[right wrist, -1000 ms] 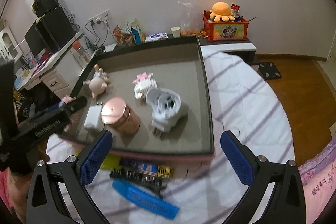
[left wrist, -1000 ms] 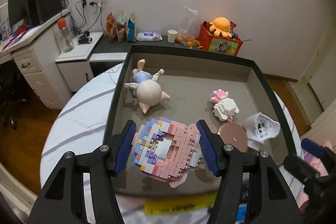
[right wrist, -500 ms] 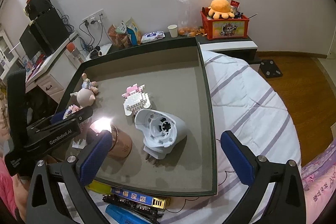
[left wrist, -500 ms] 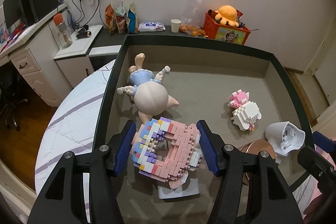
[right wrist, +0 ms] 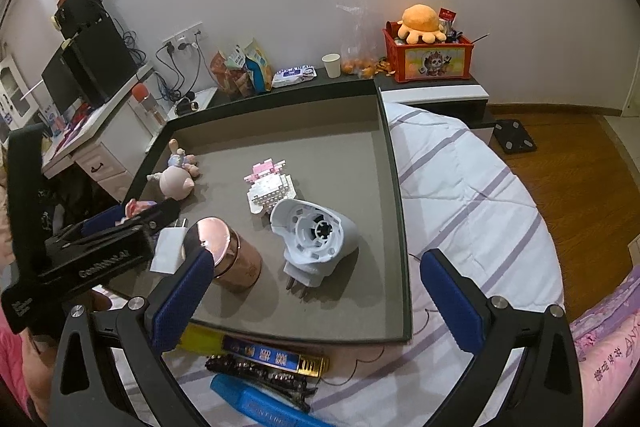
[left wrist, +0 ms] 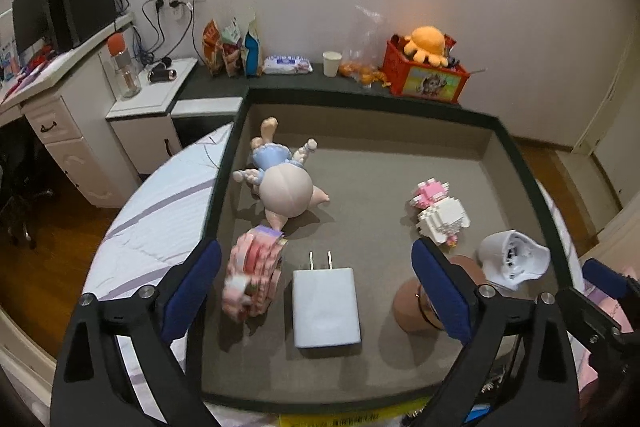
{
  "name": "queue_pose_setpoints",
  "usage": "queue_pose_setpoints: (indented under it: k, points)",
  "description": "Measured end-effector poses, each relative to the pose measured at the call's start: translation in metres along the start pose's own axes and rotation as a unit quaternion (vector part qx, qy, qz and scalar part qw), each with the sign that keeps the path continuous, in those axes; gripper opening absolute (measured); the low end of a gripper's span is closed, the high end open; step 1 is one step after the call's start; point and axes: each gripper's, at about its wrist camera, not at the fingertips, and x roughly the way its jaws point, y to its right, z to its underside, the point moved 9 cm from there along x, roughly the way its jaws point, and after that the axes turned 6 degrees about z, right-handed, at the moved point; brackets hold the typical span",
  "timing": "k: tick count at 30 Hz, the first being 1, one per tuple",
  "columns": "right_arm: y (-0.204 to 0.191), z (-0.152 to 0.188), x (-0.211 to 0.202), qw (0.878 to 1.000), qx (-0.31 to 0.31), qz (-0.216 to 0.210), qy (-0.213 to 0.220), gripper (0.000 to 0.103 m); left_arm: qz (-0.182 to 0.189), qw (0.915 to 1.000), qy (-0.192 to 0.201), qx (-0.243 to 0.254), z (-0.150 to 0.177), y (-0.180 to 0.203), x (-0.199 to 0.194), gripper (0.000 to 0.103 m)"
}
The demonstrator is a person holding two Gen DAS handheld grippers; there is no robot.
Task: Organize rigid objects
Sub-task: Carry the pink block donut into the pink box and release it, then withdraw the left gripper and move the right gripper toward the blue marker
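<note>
Lying inside the grey tray [left wrist: 516,163], the pink block figure [left wrist: 254,275] sits on its side just left of the white charger [left wrist: 326,307], beside the pig doll [left wrist: 284,187], probably grouped there with the other rigid toys. The left tool [left wrist: 316,287] hangs wide apart above the charger, holding nothing. The right tool [right wrist: 314,295] also gapes empty, near the tray's front edge, over the copper tin [right wrist: 232,259].
</note>
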Motion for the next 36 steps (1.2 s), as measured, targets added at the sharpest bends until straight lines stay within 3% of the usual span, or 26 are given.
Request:
queue_pose_setpoints:
  k: [4, 17, 36]
  points:
    - [-0.002, 0.003, -0.011, 1.000, -0.001, -0.001, 0.006, 0.103, -0.023, 0.9996, 0.007, 0.015, 0.004, 0.002, -0.021, 0.103]
    - [-0.002, 0.020, -0.052, 1.000, 0.003, 0.005, 0.030, 0.103, -0.012, 0.9999, 0.003, 0.011, 0.042, 0.009, -0.072, 0.103]
    - [-0.003, 0.072, -0.080, 1.000, -0.018, -0.001, 0.015, 0.103, -0.031, 0.9995, 0.008, 0.003, 0.091, 0.002, -0.123, 0.103]
